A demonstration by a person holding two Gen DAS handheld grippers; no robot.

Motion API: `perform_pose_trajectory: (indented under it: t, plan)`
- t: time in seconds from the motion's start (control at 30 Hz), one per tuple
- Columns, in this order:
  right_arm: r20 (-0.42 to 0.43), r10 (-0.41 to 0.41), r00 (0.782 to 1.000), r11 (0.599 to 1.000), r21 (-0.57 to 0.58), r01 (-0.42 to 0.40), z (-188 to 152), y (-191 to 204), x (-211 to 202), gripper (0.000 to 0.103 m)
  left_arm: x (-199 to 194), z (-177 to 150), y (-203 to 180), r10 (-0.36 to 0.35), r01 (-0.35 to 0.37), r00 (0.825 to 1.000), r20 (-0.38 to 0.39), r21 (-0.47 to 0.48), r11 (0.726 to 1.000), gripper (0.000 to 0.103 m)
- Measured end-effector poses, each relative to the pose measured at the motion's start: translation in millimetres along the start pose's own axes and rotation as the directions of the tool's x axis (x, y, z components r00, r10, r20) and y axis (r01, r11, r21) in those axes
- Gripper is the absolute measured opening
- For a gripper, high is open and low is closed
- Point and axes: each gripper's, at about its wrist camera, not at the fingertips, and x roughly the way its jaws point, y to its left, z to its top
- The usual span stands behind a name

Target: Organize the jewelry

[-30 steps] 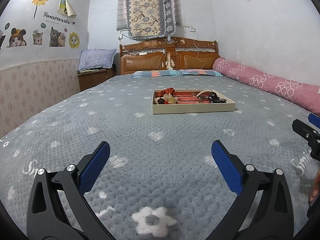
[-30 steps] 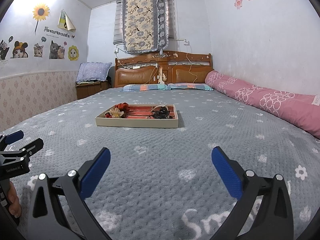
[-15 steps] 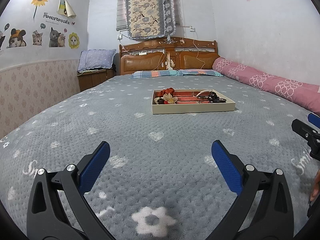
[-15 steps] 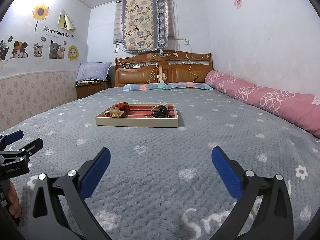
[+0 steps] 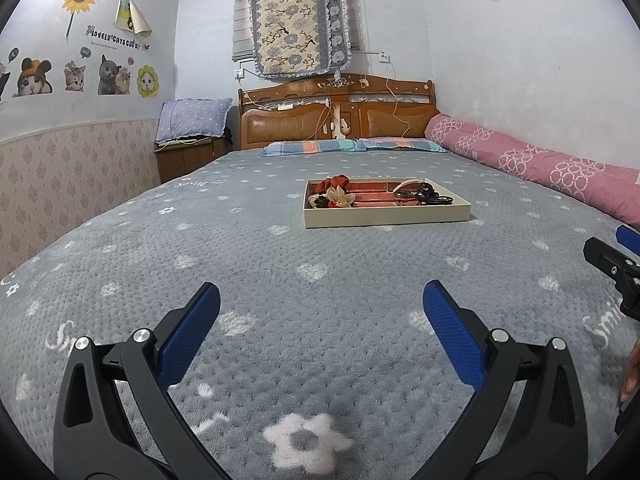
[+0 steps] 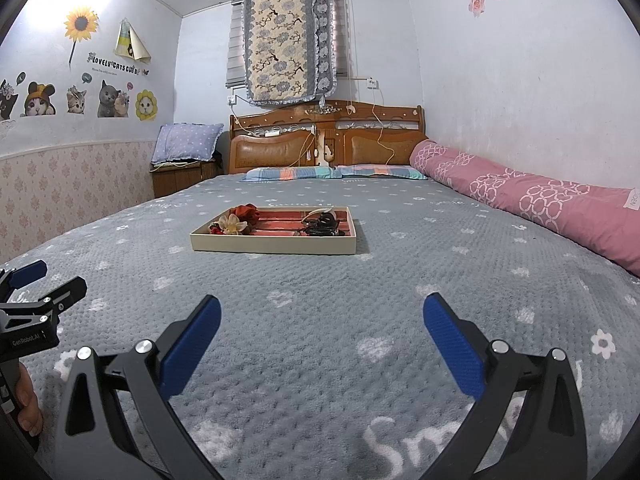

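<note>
A shallow cream tray with a red lining lies mid-bed on the grey blanket. At its left end sit a red scrunchie and a pale flower clip. At its right end lie dark hair ties and a hoop. My left gripper hovers open over the blanket, well short of the tray, nothing between its blue pads. My right gripper is likewise open and empty, to the tray's right and nearer than it.
A rolled pink quilt runs along the bed's right side by the wall. Pillows and a wooden headboard stand at the far end. A bedside cabinet with a cushion is far left. A hand holds the left gripper.
</note>
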Motion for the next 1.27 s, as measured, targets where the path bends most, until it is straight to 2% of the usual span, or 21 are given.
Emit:
perform_pose_trajectory:
  t: [1.27]
  plan:
    - [-0.002, 0.000, 1.000, 1.000, 0.003, 0.000, 0.6, -1.1, 0.2, 0.099, 1.5, 0.6, 2.8, 0.003, -0.003, 1.000, -0.003, 0.005, 1.000, 0.098]
